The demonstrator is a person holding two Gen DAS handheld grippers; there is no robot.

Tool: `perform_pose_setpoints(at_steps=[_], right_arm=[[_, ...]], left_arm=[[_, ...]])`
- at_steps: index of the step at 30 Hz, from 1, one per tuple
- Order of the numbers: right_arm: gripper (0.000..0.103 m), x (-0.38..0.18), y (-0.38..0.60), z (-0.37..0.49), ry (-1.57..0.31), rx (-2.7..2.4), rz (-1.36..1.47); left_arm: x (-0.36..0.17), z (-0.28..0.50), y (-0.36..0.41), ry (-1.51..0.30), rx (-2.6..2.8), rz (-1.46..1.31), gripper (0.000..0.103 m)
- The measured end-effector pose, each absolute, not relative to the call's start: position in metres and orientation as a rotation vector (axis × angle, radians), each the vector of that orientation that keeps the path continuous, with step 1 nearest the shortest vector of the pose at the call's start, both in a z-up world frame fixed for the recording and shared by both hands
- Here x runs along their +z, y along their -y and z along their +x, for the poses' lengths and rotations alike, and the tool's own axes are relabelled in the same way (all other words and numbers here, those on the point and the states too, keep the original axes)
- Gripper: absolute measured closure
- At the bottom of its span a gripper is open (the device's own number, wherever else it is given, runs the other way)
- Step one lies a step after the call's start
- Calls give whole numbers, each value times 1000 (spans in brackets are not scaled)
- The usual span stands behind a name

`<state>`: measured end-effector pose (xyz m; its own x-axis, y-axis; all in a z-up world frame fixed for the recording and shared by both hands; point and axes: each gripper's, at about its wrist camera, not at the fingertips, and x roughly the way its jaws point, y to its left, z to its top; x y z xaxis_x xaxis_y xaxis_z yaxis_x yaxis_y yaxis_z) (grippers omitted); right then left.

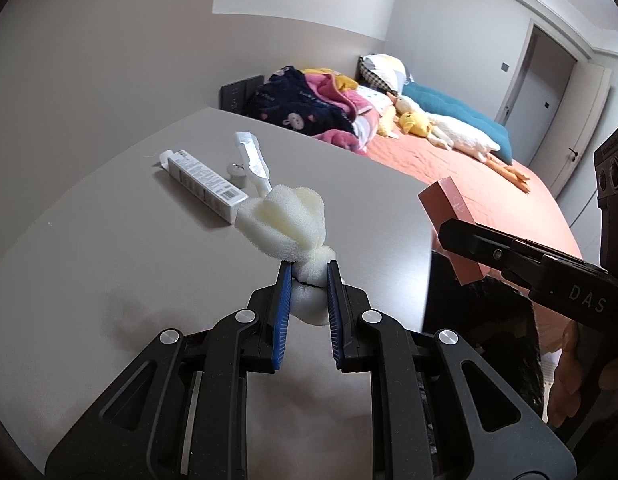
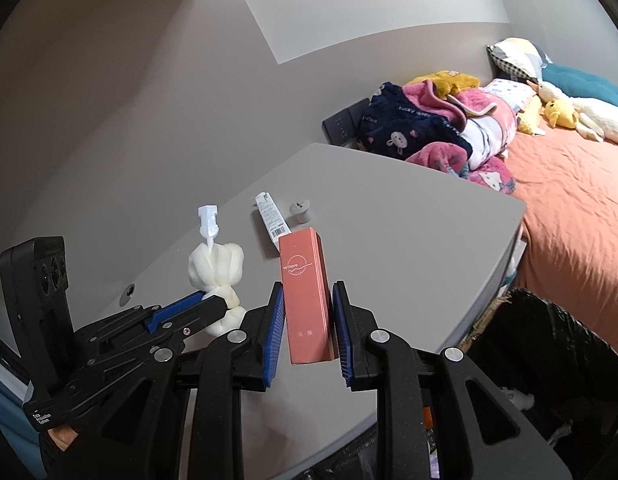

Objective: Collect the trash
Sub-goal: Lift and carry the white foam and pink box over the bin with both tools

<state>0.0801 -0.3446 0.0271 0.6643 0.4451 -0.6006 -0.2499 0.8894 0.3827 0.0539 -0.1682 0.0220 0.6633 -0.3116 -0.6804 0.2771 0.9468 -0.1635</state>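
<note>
My left gripper (image 1: 308,271) is shut on the pinched end of a crumpled white foam piece (image 1: 285,222), which it holds above the grey table (image 1: 109,240). My right gripper (image 2: 308,287) is shut on an upright pink carton (image 2: 303,272) with white print. In the left wrist view the right gripper (image 1: 469,242) and the pink carton (image 1: 449,216) are at the right, past the table's edge. In the right wrist view the left gripper (image 2: 211,306) and the foam (image 2: 215,266) are at the left. A bin lined with a black bag (image 2: 549,360) stands below the table's corner.
On the table lie a white tube box (image 1: 205,180), a white plastic piece (image 1: 251,152) and a small grey cap (image 1: 235,170). Beyond the table is a bed with an orange cover (image 1: 449,168), piled blankets (image 1: 309,104) and soft toys. A hand (image 1: 569,372) holds the right gripper.
</note>
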Motion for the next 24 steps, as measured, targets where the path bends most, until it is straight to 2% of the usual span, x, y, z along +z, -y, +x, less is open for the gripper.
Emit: perform_pose_setpoints(at_steps=[24], right_arm=[[77,31,408,14,-709,270,319]], left_arm=[[21,15,230,-794,-463,15,86]])
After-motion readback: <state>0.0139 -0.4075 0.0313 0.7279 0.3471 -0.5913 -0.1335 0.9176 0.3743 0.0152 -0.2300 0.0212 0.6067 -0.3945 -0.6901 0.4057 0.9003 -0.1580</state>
